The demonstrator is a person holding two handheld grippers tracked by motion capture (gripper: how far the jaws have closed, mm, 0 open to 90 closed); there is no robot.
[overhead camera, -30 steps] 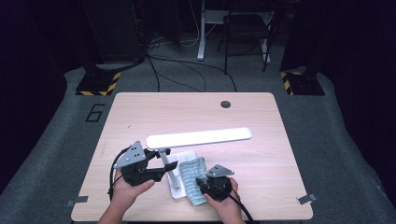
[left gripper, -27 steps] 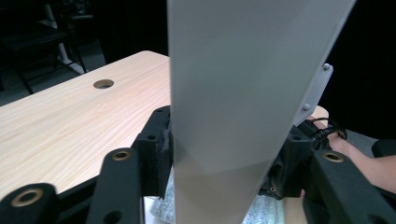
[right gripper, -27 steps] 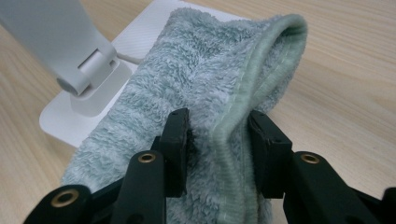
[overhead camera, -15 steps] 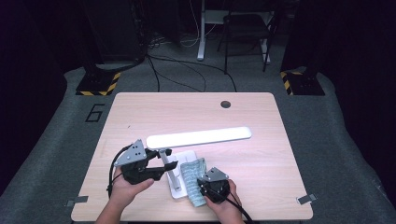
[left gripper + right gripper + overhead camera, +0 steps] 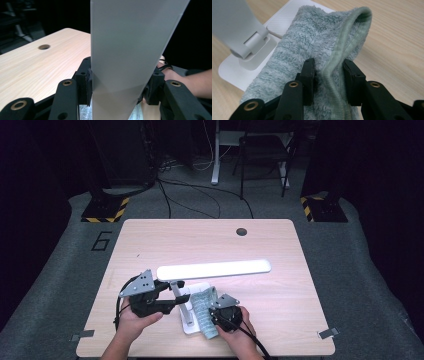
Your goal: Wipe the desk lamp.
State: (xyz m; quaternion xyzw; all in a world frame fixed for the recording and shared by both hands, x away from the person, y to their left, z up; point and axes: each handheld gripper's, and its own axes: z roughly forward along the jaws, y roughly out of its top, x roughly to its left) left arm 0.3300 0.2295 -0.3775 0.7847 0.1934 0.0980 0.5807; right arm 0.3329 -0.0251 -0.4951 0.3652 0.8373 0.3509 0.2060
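Landmark: lamp base (image 5: pixel 192 312). Lamp head (image 5: pixel 215 269) ran as a long bar above and beyond the base, stretching out to the right, so passage straight over the base from the far side was blocked. Stem (image 5: pixel 179 292) rose at the base's left part, with the left gripper (image 5: pixel 172 302) just left of the base, clamped around the lamp. Cloth (image 5: pixel 206 312) covered the base's right side; right gripper (image 5: pixel 216 312) crowded that edge. Counter (image 5: pixel 280 320) right of the base was bare wood, as was the stretch beyond the head up to the grommet hole (image 5: pixel 241 231).
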